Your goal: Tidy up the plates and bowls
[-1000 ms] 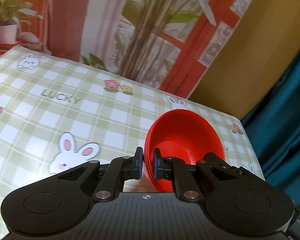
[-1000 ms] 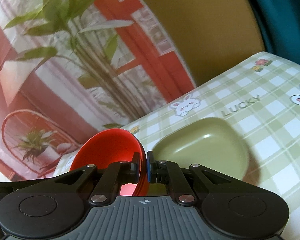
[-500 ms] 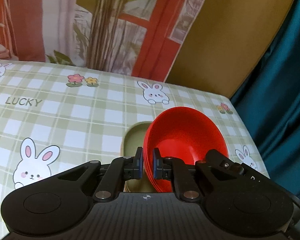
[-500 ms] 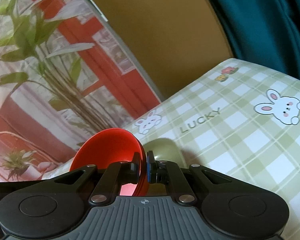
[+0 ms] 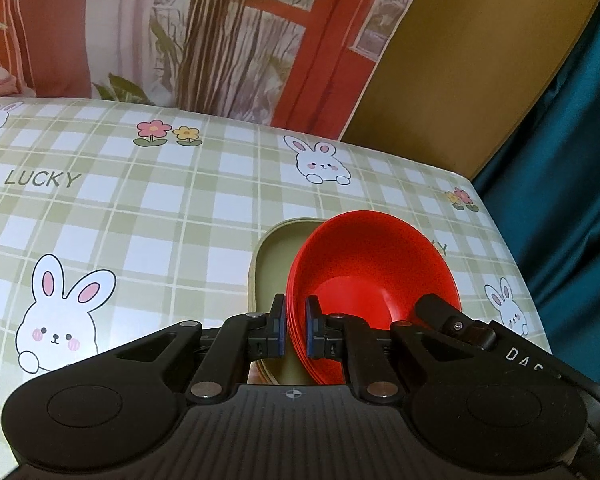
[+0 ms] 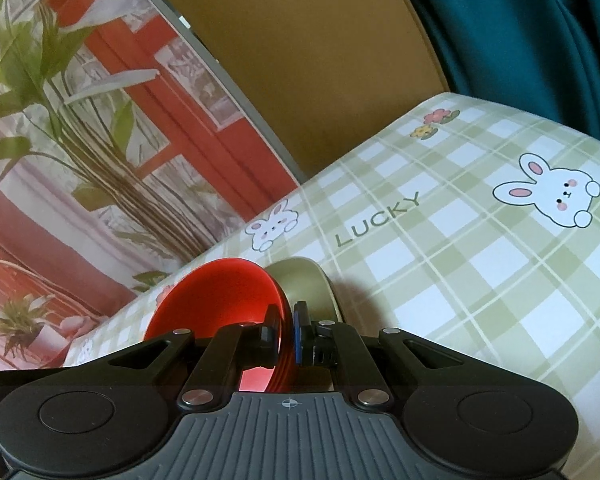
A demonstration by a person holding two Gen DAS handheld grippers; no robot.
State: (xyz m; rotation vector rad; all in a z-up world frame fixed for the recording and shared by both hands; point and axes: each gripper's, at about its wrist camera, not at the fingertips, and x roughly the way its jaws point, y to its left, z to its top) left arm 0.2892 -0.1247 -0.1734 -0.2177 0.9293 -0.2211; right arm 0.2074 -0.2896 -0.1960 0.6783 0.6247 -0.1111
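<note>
A: What is right up close?

B: The left gripper (image 5: 296,330). Its two blue pads are squeezed onto the rim of a red bowl (image 5: 376,276). One pad is outside the bowl and one is inside.

A: And the other one?

B: The right gripper (image 6: 287,334) pinches the same red bowl (image 6: 216,296) on the other side of its rim. Its jaws are tight on the rim too. So both grippers hold the bowl between them, and it is tipped up on its side.

A: Is it just one bowl?

B: I think I see a few red edges packed together at the rim, so it may be a little stack. It is hard to tell from here.

A: What is just past the bowl?

B: A green dish (image 5: 274,248) with round corners. It sits on the table. The red bowl is in front of it and covers most of it. I cannot tell if they touch.

A: And the table?

B: It has a green and white checked cloth (image 5: 148,216) with bunnies, little flowers and the word LUCKY.

A: What is far away?

B: A wall picture (image 5: 228,40) with plant stems and red frames. Next to it is a brown wall (image 5: 480,60), and then a dark teal curtain (image 5: 572,168).
</note>
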